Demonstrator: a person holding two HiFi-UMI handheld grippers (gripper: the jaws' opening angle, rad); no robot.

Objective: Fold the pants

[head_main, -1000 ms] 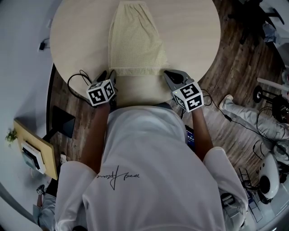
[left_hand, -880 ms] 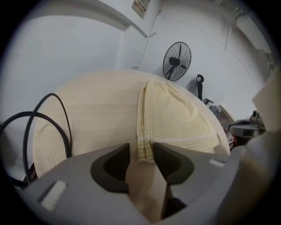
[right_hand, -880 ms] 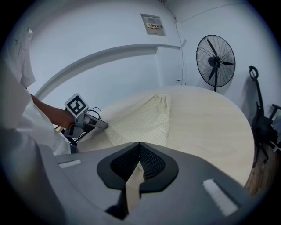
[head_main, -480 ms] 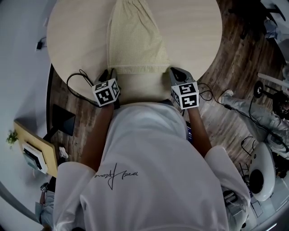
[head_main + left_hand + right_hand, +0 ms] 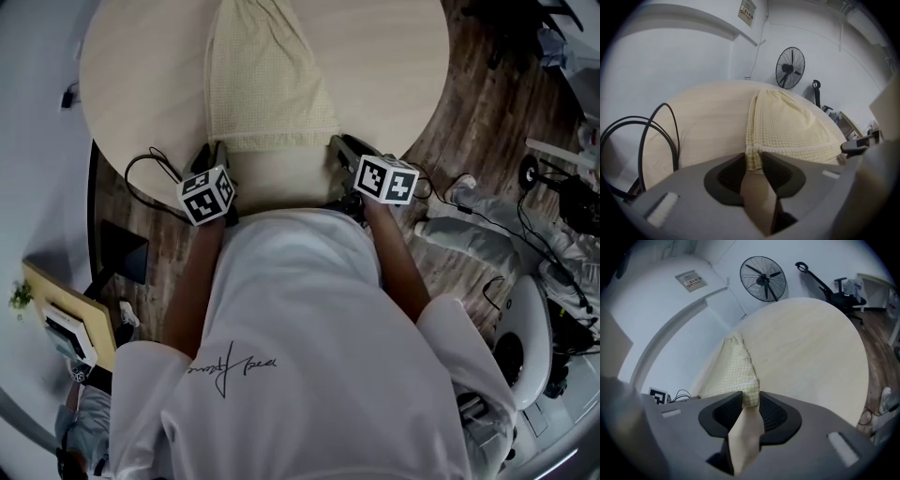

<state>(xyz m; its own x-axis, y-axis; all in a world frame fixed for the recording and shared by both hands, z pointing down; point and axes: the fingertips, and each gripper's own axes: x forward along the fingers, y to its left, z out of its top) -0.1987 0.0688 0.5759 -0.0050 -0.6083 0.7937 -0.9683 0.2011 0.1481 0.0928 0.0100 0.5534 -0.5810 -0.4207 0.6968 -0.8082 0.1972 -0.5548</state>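
Pants: pale yellow checked pants (image 5: 267,84) lay flat in a long narrow shape on the round counter (image 5: 403,66), their banded edge nearest the person.
Left gripper: the left gripper (image 5: 753,161) sat at the near-left corner of that edge. Its jaws stood wide and had just been closing a little, with the corner of the cloth between them and not yet clamped.
Right gripper: the right gripper (image 5: 750,399) sat at the near-right corner. Its jaws were about half apart and had just been opening, with the cloth corner between the tips but not pinched.
Cable: a black cable (image 5: 150,169) looped off the counter's near-left rim, just beside the left gripper.
Background: a standing fan (image 5: 790,68) stood by the white wall beyond the counter.
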